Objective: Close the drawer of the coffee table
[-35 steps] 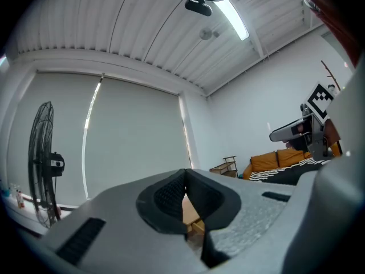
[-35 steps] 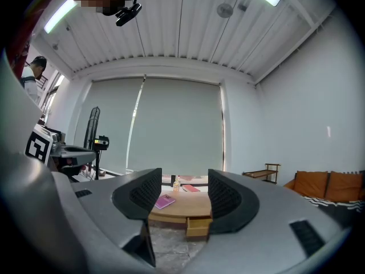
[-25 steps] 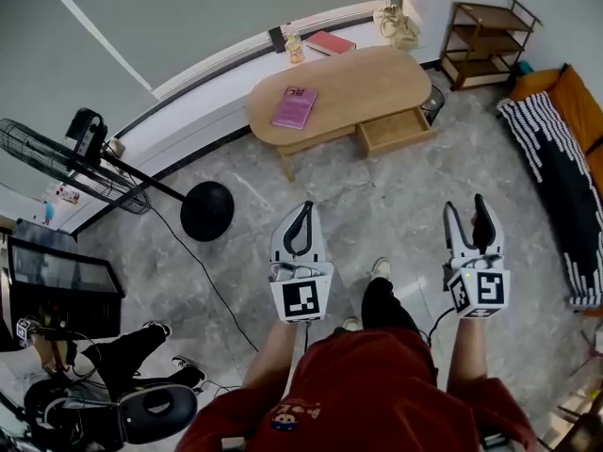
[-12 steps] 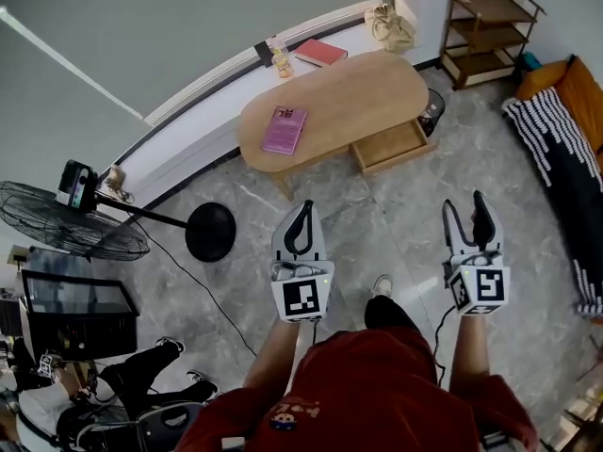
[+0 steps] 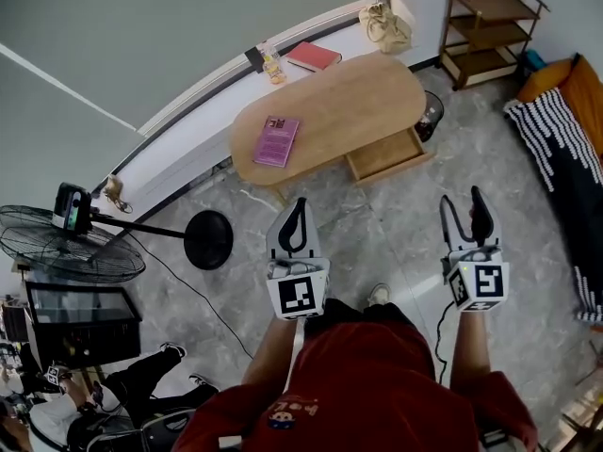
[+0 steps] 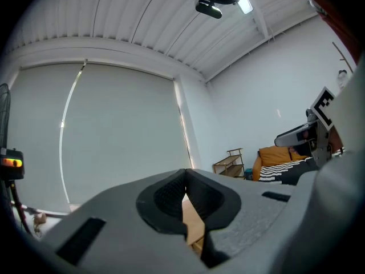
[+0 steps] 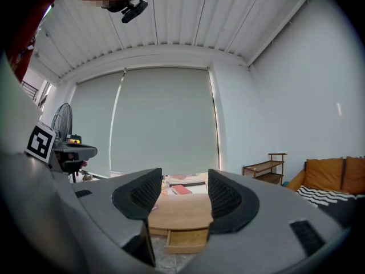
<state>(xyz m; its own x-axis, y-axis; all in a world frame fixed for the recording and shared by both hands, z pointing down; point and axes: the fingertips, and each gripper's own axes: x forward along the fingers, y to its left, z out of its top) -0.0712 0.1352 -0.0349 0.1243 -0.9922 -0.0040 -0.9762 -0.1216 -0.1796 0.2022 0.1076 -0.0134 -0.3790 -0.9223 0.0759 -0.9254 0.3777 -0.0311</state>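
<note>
An oval wooden coffee table (image 5: 353, 102) stands ahead on the grey marbled floor. Its drawer (image 5: 387, 154) is pulled out on the side facing me, and in the right gripper view the drawer (image 7: 186, 240) shows between the jaws. A purple book (image 5: 275, 140) lies on the tabletop. My left gripper (image 5: 294, 217) is held level above the floor, short of the table, with its jaws together and nothing between them. My right gripper (image 5: 464, 213) hangs level to the right, jaws apart and empty, short of the drawer.
A standing fan (image 5: 71, 252) with a round black base (image 5: 208, 239) is at the left. A small wooden shelf (image 5: 491, 31) stands at the back right, a sofa with a striped cover (image 5: 565, 130) at the right. A red book (image 5: 314, 56) lies on the window ledge.
I have walked toward the table with both grippers held out. The table and its drawer have come closer in the head view. Neither gripper's jaws have changed.
</note>
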